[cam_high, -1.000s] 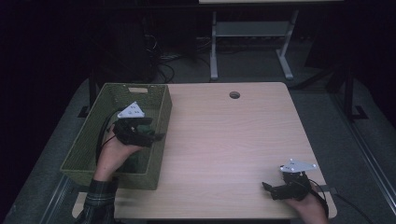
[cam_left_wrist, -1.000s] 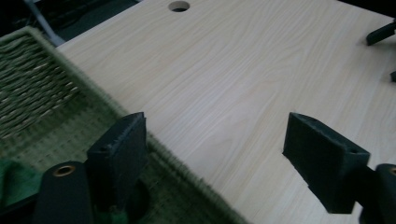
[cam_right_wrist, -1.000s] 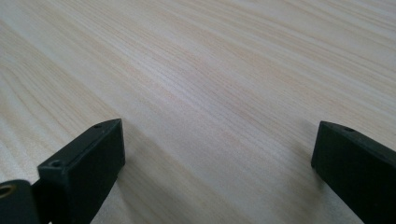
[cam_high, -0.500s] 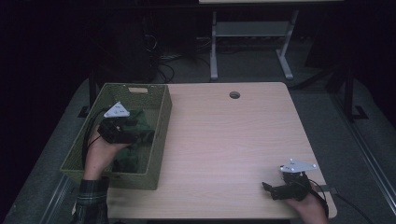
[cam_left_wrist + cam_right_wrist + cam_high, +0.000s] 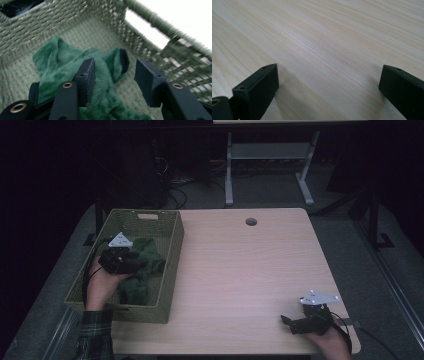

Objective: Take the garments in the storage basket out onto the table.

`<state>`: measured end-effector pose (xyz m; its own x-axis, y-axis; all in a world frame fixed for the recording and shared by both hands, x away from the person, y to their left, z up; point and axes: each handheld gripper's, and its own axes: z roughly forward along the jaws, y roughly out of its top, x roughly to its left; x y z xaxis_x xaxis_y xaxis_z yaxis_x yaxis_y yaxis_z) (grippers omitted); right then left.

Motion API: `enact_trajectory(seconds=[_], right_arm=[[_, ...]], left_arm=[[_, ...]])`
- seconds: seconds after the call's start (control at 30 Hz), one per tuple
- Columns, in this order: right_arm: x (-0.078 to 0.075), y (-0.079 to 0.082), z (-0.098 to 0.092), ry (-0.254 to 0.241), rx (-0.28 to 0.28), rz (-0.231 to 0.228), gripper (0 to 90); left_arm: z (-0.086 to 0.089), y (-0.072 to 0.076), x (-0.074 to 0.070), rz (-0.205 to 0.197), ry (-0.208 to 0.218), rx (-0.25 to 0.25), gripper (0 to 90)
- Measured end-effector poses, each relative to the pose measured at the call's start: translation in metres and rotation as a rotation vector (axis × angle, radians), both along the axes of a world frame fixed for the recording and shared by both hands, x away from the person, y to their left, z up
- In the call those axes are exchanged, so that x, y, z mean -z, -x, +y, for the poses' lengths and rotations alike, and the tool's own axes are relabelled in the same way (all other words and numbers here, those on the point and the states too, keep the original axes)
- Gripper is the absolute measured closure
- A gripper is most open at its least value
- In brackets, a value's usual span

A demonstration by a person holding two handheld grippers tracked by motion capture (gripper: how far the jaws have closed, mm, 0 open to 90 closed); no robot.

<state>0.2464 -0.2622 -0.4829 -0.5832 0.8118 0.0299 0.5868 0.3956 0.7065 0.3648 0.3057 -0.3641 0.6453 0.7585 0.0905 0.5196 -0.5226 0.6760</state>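
A fuzzy green cloth (image 5: 146, 270) lies crumpled inside the woven green basket (image 5: 174, 251) at the table's left edge. My left gripper (image 5: 139, 264) is down in the basket, pointing at the cloth. In the left gripper view its jaws (image 5: 115, 72) stand partly apart after just closing in. A fold of the green cloth (image 5: 55, 67) lies between and below them, and the pads do not press on it. My right gripper (image 5: 286, 321) rests at the table's near right corner. Its jaws (image 5: 329, 80) are wide open over bare wood.
The light wooden table (image 5: 240, 265) has a round cable hole (image 5: 251, 221) near its far edge. The basket's wall with a handle slot (image 5: 147, 32) rises close beyond the left jaws. A metal stand (image 5: 267, 165) and cables sit on the dark floor behind.
The left hand has moved leftward and lower inside the basket, uncovering more of the green cloth. Its jaws have narrowed. The right hand has stayed put.
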Motion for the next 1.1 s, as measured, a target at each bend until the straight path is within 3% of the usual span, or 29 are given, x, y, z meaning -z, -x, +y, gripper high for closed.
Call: enact_trajectory(seconds=[0.23,0.37,0.5,0.97,1.1], right_arm=[[0.0,0.0,0.0,0.0,0.0,0.0,2.4],[0.0,0.0,0.0,0.0,0.0,0.0,2.4],[0.0,0.0,0.0,0.0,0.0,0.0,2.4],[0.0,0.0,0.0,0.0,0.0,0.0,2.4],[0.0,0.0,0.0,0.0,0.0,0.0,2.4]], left_arm=[[0.007,-0.007,0.016,0.05,-0.054,-0.019,50.9],[0.009,-0.01,0.023,0.072,-0.061,-0.03,50.0],[0.008,-0.014,0.032,0.119,-0.089,-0.028,50.0],[0.013,-0.018,0.043,0.233,-0.068,-0.075,60.7],[0.014,-0.018,0.044,0.27,-0.06,-0.085,67.6]])
